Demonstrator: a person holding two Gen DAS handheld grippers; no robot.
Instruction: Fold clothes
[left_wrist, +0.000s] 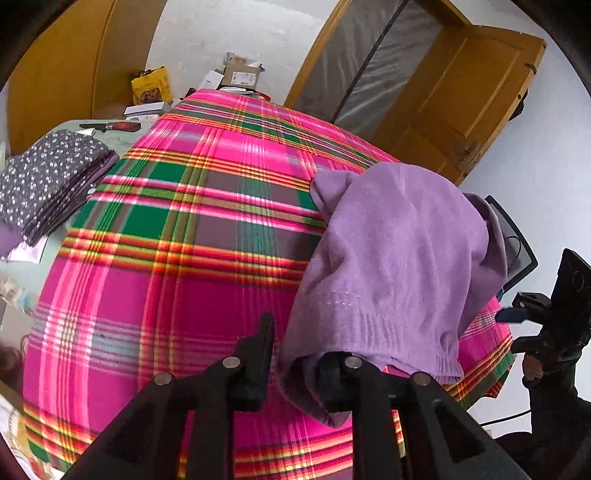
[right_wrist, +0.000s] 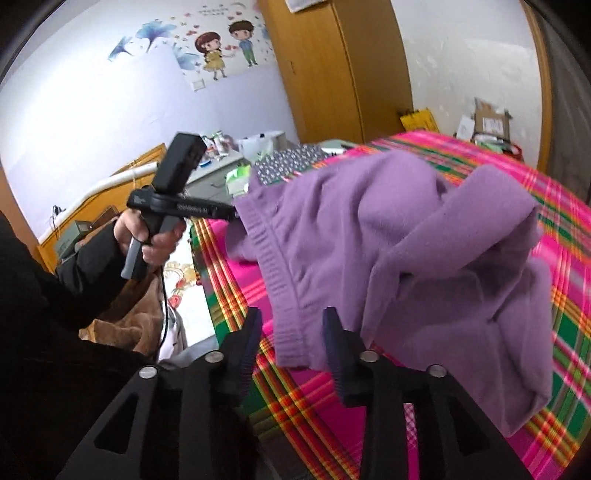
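Note:
A lilac knit sweater lies bunched on the right of a pink, green and orange plaid blanket. My left gripper is open at the ribbed hem; the cloth drapes over its right finger and stands apart from the left one. In the right wrist view the sweater humps up over the blanket, with the hem hanging between the fingers of my right gripper, which is open and not pressing it. The left gripper, held in a hand, meets the hem's far corner.
A folded stack of dark dotted fabric sits at the blanket's left edge. Cardboard boxes and a yellow bag are at the far end. A wooden door and a mesh chair stand to the right.

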